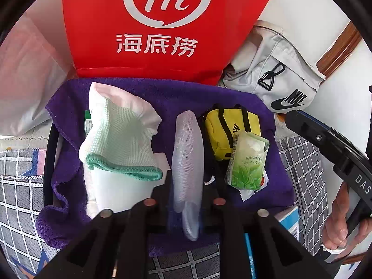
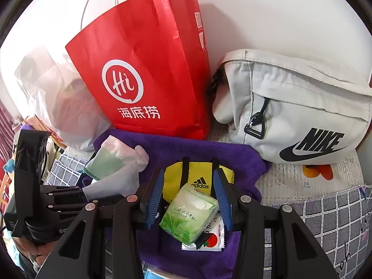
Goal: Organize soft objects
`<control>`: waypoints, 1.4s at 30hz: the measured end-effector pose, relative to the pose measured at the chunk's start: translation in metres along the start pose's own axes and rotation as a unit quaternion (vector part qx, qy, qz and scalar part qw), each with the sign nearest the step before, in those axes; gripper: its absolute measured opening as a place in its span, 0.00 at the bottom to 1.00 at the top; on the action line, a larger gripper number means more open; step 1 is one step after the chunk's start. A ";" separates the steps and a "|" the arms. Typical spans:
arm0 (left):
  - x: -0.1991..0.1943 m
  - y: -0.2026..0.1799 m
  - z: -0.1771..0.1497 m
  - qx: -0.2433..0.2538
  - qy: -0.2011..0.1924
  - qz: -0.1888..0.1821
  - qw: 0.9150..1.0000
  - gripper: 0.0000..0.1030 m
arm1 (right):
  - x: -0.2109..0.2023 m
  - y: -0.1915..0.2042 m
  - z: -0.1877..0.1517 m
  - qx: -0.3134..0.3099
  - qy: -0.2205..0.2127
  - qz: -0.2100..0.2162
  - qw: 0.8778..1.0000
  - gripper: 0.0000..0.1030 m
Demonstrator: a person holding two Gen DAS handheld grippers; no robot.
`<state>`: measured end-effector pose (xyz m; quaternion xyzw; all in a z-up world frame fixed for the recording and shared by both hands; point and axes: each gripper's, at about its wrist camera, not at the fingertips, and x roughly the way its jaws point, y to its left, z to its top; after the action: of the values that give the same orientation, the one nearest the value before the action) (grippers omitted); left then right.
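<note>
**Purple towel holds the soft things; one gripper clamped, one spread**

Purple terry cloth, a towel (image 1: 167,93), lies spread over a grey checked cover (image 1: 21,197) and carries the small items. On its left part sits a white sock (image 1: 116,127) with a mint-green mesh panel and cuff, resting on white packaging. Right of the middle stands a yellow pouch (image 1: 223,125) with black straps and an Adidas mark. A green tissue pack (image 1: 248,162) leans against the pouch's front, touching it, and beneath the pack a small sachet (image 2: 214,239) with a red fruit print shows at its lower edge.

Behind the towel a red bag (image 1: 148,23) of paper stands upright, printed with a white "Hi" logo and Chinese characters. To its right a pale grey Nike bag (image 2: 290,116) lies on its side; to its left sits a translucent plastic bag (image 2: 51,97).

The left gripper (image 1: 186,200) has its fingers drawn close together on a long, pale, translucent dotted strip (image 1: 188,153), which runs forward from between them over the middle of the towel, between sock and pouch. What the strip is cannot be told.

The right gripper (image 2: 189,195) hangs above the tissue pack with its blue-padded fingers (image 2: 154,197) spread wide, one on each side of the pack and pouch, gripping nothing. In the left view, its black body enters from the right edge, held by a hand (image 1: 341,218).
</note>
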<state>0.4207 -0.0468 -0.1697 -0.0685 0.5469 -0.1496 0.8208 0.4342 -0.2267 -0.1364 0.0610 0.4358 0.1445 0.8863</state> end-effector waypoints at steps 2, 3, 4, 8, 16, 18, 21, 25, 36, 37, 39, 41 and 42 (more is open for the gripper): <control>-0.001 0.001 0.000 -0.002 0.000 -0.006 1.000 0.26 | 0.000 0.000 0.000 0.000 0.000 0.000 1.000 0.43; -0.002 0.003 0.001 -0.004 0.000 -0.009 1.000 0.30 | 0.000 -0.001 0.000 -0.001 0.000 0.000 1.000 0.43; -0.003 0.004 0.001 -0.006 0.001 -0.013 1.000 0.32 | 0.000 -0.001 0.000 -0.002 -0.001 -0.002 1.000 0.43; -0.007 0.005 0.002 -0.011 0.003 -0.015 1.000 0.46 | 0.003 -0.002 -0.002 -0.008 0.000 -0.010 1.000 0.44; -0.026 -0.001 0.004 0.006 -0.030 0.026 0.999 0.59 | 0.002 -0.002 -0.002 -0.013 -0.002 -0.011 1.000 0.48; -0.032 -0.002 0.004 0.009 -0.039 0.040 0.998 0.61 | 0.000 -0.001 -0.002 -0.015 -0.005 -0.012 1.000 0.48; -0.040 -0.002 0.003 0.018 -0.048 0.059 0.997 0.64 | -0.002 -0.001 -0.002 -0.018 -0.011 -0.012 1.000 0.49; -0.050 -0.002 0.002 0.023 -0.057 0.087 0.994 0.64 | -0.004 -0.003 -0.001 -0.015 -0.010 -0.012 1.000 0.49; -0.086 0.008 -0.002 0.000 -0.079 0.114 0.990 0.65 | -0.028 0.019 -0.010 -0.021 -0.002 -0.028 0.999 0.60; -0.092 0.008 -0.005 -0.003 -0.084 0.112 0.990 0.66 | -0.033 0.022 -0.013 -0.018 0.000 -0.027 0.999 0.60; -0.100 0.008 -0.011 -0.009 -0.085 0.106 0.991 0.67 | -0.043 0.028 -0.020 -0.017 0.002 -0.029 0.999 0.60; -0.110 0.006 -0.021 -0.010 -0.085 0.102 0.991 0.67 | -0.056 0.035 -0.028 -0.020 0.002 -0.032 0.999 0.60; -0.116 0.003 -0.028 -0.009 -0.086 0.102 0.991 0.67 | -0.063 0.039 -0.033 -0.020 0.002 -0.030 0.999 0.60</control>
<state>0.3539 -0.0053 -0.0797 -0.0325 0.4796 -0.0535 0.8752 0.3639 -0.2095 -0.0995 0.0298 0.4363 0.1264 0.8904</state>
